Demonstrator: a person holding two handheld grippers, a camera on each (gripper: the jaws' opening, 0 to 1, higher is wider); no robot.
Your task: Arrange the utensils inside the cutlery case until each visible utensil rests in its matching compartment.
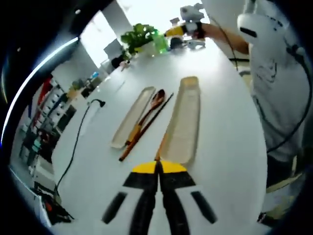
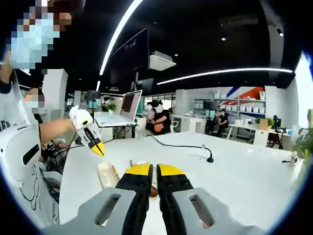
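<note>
Left gripper is hovering low over the white table, jaws pressed together, nothing between them. Just beyond its tips the beige case tray is lying lengthwise, a thin wooden chopstick resting at its near end. To its left, a wooden spoon and a second chopstick are lying beside the case lid. Farther off, a potted plant is standing.

Right gripper is pointing level across the table, jaws together and empty.
</note>
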